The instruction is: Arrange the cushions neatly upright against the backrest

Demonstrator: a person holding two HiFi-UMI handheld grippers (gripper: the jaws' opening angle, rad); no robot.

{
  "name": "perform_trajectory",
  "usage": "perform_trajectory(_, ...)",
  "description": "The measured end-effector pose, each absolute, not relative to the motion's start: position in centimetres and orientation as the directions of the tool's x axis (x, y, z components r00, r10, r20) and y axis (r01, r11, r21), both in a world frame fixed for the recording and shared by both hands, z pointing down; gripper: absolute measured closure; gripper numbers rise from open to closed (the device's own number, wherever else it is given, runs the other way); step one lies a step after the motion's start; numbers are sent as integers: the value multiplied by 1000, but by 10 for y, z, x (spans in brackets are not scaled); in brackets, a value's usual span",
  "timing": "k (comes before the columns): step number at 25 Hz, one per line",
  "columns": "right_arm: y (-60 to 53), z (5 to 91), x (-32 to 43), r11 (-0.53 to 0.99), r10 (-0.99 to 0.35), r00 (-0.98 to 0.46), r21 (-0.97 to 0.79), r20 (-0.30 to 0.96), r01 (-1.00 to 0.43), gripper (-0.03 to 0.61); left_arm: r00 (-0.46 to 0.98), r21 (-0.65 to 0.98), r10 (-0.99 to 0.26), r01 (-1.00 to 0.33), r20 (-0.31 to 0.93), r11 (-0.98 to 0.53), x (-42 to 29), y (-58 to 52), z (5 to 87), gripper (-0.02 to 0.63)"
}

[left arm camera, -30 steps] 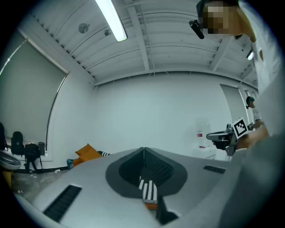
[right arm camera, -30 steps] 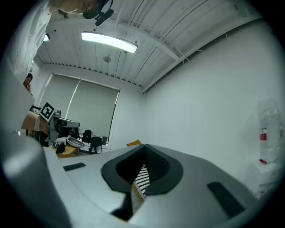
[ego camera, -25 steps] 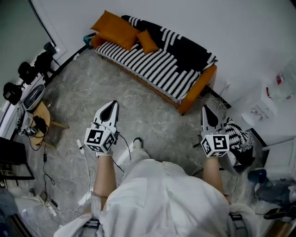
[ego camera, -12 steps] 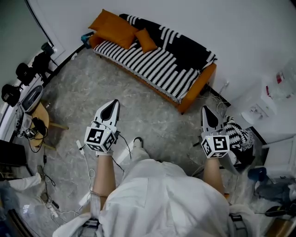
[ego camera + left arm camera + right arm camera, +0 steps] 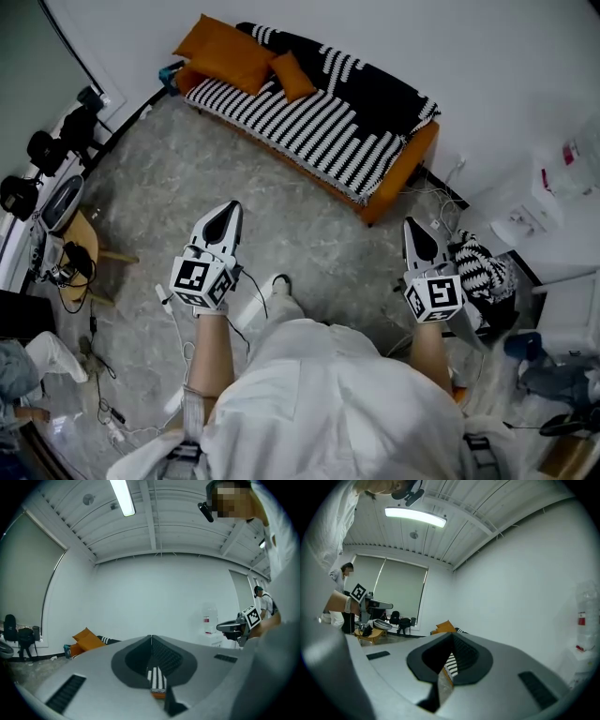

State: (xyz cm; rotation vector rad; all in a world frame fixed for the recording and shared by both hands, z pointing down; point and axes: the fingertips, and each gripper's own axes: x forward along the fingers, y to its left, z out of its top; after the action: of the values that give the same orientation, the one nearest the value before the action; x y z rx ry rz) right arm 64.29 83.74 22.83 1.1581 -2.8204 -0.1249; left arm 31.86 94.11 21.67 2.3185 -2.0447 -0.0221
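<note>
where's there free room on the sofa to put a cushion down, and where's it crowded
Free: the striped seat from the small cushion to the orange right end of the sofa, and the grey floor in front. Crowded: the left end under the large cushion, and the left floor edge with stool and cables.

I see a grey marbled floor (image 5: 178, 178), white walls (image 5: 394, 37), an orange sofa (image 5: 415, 157) under a black-and-white striped throw (image 5: 314, 136) against the far wall, a small wooden table (image 5: 87, 236) at left, and a ceiling strip light (image 5: 122, 498).
</note>
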Motion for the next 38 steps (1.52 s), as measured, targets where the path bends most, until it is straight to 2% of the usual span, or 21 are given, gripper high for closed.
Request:
perform_trajectory(18,796,255,626,695,-718,-689,84,98,-714,572,154,57,-986,-987,65,-150,304,902,236,597)
perform_trajectory(30,734,251,532,727,-686,-720,118,101,-676,572,110,52,-993,-993,41,-108,213,859,231,597)
perform_trajectory(38,700,246,467,717,-697,-708,123,116,-686,572,140,69,-990,-988,31,-137,150,829,231,597)
